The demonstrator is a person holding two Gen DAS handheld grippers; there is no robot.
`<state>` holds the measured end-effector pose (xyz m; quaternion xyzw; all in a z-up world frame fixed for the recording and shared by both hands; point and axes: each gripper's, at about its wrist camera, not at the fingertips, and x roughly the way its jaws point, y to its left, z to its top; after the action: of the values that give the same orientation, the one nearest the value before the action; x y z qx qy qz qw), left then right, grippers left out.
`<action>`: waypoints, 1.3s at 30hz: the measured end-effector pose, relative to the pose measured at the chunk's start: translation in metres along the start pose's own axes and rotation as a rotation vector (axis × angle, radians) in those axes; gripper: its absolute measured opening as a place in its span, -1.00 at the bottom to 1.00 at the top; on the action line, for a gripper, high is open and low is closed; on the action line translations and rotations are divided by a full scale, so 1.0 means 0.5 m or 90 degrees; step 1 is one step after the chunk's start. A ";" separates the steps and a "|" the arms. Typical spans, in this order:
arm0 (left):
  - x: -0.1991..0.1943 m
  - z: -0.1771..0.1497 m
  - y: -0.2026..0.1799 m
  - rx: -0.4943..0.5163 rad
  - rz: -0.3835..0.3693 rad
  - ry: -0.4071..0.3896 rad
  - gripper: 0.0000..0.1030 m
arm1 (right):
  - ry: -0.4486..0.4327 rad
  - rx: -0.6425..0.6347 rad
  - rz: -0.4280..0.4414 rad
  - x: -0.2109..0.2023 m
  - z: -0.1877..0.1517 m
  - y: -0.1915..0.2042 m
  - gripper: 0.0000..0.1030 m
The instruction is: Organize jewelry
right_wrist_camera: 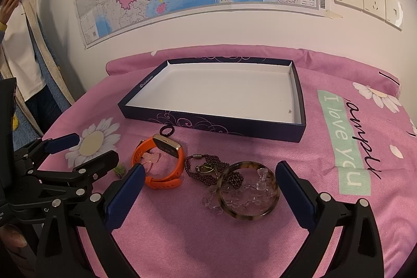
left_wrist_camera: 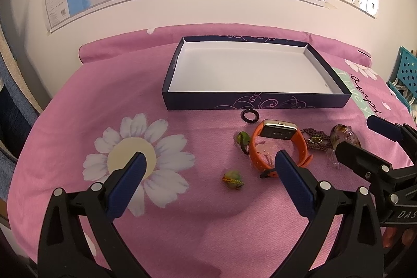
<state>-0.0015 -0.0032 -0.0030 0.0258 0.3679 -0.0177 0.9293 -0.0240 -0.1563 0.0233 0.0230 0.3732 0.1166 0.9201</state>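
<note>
Left claw (left_wrist_camera: 208, 166): jaws spread wide, holding nothing, poised over the pink bedspread (left_wrist_camera: 182, 220) above a green bead charm (left_wrist_camera: 232, 179).
Right claw (right_wrist_camera: 209, 173): likewise wide open and empty, framing a tortoiseshell bangle (right_wrist_camera: 249, 190).
Items loose on the bedspread, near the tray's front wall: orange-strapped smartwatch (right_wrist_camera: 161, 160); black ring (right_wrist_camera: 166, 131) just beside the tray; dark beaded necklace (right_wrist_camera: 208, 168) with pendant; clear crystal bracelet (right_wrist_camera: 234, 199) lying partly inside the bangle; second green charm (left_wrist_camera: 242, 138).
Dark blue box tray (right_wrist_camera: 260, 129): white interior, nothing stored yet.
Step, judged: sorting not begun; next move calls for lowering one claw onto a piece and closing.
Legible writing: "I love you" on the bedspread; tray logo too small to read.
</note>
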 end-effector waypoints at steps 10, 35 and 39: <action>0.014 0.006 0.001 0.011 -0.019 0.011 0.79 | 0.019 0.003 0.000 0.000 -0.002 -0.025 0.87; 0.071 0.019 -0.046 0.061 -0.170 0.087 -0.30 | 0.115 0.084 0.037 0.008 -0.042 -0.146 -0.47; 0.079 0.018 -0.047 0.058 -0.185 0.099 -0.38 | 0.125 0.080 0.050 0.014 -0.040 -0.144 -0.64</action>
<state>0.0323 -0.0279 -0.0241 0.0155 0.4376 -0.1661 0.8835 -0.0189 -0.2257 -0.0053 0.0841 0.4666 0.1308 0.8707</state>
